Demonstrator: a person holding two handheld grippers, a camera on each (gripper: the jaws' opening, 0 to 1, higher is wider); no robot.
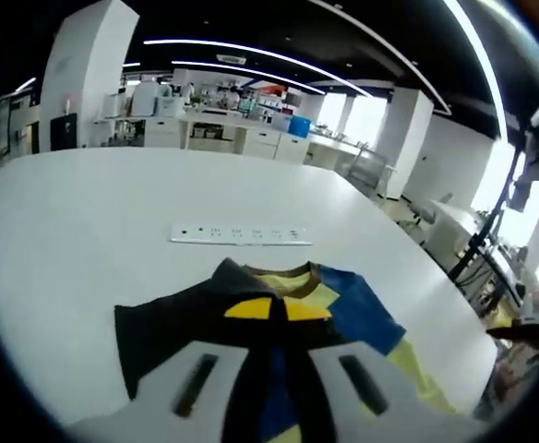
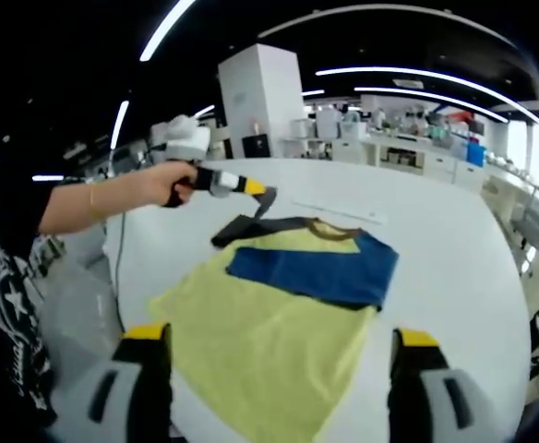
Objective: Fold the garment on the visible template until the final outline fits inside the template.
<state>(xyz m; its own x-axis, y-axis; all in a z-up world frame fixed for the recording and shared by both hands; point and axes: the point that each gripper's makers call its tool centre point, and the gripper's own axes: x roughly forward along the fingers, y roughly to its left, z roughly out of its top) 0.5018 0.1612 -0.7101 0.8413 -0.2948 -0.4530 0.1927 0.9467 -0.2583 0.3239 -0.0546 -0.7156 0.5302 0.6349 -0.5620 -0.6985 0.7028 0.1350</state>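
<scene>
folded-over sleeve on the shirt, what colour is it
Blue, lying across the yellow T-shirt; the folded sleeve shows best in the right gripper view.

A large white table (image 1: 85,221) carries a white power strip (image 1: 240,234). Beyond it stand white lab benches (image 1: 223,134), a blue bin (image 1: 299,125) and square white pillars (image 2: 265,92). Curved strip lights (image 1: 251,51) cross the black ceiling; bright windows (image 1: 500,185) line one wall.
</scene>
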